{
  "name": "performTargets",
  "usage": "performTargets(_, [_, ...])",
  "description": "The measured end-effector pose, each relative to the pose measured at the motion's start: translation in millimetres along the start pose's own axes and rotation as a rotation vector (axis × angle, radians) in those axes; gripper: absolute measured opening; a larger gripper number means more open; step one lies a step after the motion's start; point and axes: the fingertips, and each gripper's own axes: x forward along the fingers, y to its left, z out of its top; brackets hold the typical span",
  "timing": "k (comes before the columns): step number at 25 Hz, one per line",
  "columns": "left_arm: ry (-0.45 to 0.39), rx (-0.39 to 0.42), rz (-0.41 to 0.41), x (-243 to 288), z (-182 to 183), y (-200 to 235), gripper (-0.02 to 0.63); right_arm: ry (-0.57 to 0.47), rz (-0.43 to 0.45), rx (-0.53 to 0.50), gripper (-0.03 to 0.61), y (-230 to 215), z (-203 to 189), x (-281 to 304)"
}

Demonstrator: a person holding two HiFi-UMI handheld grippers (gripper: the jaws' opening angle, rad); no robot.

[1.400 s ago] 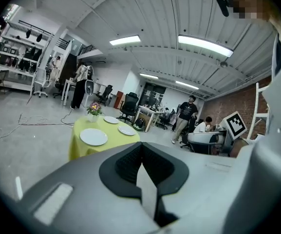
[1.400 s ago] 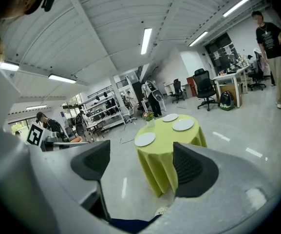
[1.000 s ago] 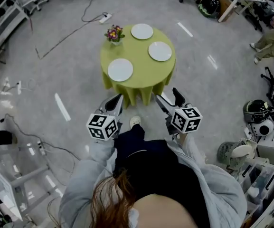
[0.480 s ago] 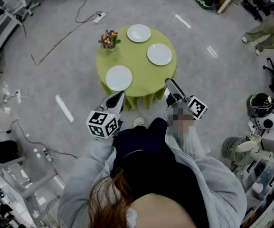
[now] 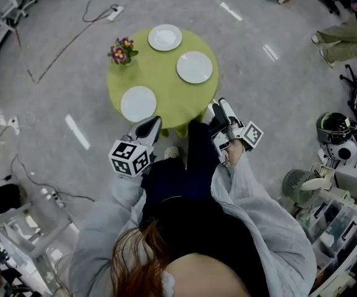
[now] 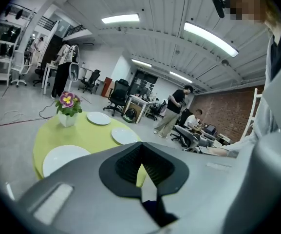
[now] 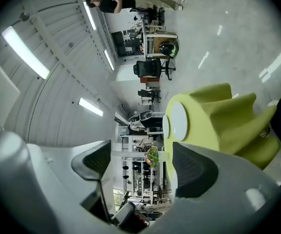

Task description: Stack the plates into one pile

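Plates [image 5: 138, 103]: unreached. L gripper [image 5: 154, 121] pressed together, R gripper [image 5: 218, 108] spread, empty, sideways; could clip tbl [image 5: 159, 73] edge, jolt plates.

Your left tongs [image 6: 141, 147] are pressed together with nothing between them. Beyond, 3 plates lie apart on the green worktop [image 6: 87, 133]: a plate [image 6: 99, 118] just right of the flower pot [image 6: 67, 110], another plate [image 6: 124, 136] farther right, and a plate [image 6: 64, 159] in front of the pot.

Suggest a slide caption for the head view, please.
Three white round plates unstacked on a yellow-green round table with potted flowers; left gripper, right gripper nearby.
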Motion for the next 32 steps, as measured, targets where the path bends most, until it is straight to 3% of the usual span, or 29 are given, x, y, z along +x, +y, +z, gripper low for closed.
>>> performTargets(5, [-0.049,-0.081,0.043,40,3,19,0.011,0.082,-0.059,0.041,0.390,-37,14,23])
performTargets(13, [-0.045,-0.179,0.147,78,0,40,0.011,0.184,-0.171,0.087,0.390,-78,37,48])
performTargets(20, [-0.019,-0.242,0.225,95,-10,63,0.011,0.236,-0.212,0.098,0.390,-94,51,79])
performTargets(26, [-0.051,-0.300,0.288,97,-9,76,0.011,0.271,-0.253,0.101,0.377,-100,58,106])
performTargets(32, [-0.071,-0.333,0.321,95,-8,79,0.011,0.286,-0.444,0.041,0.342,-114,55,115])
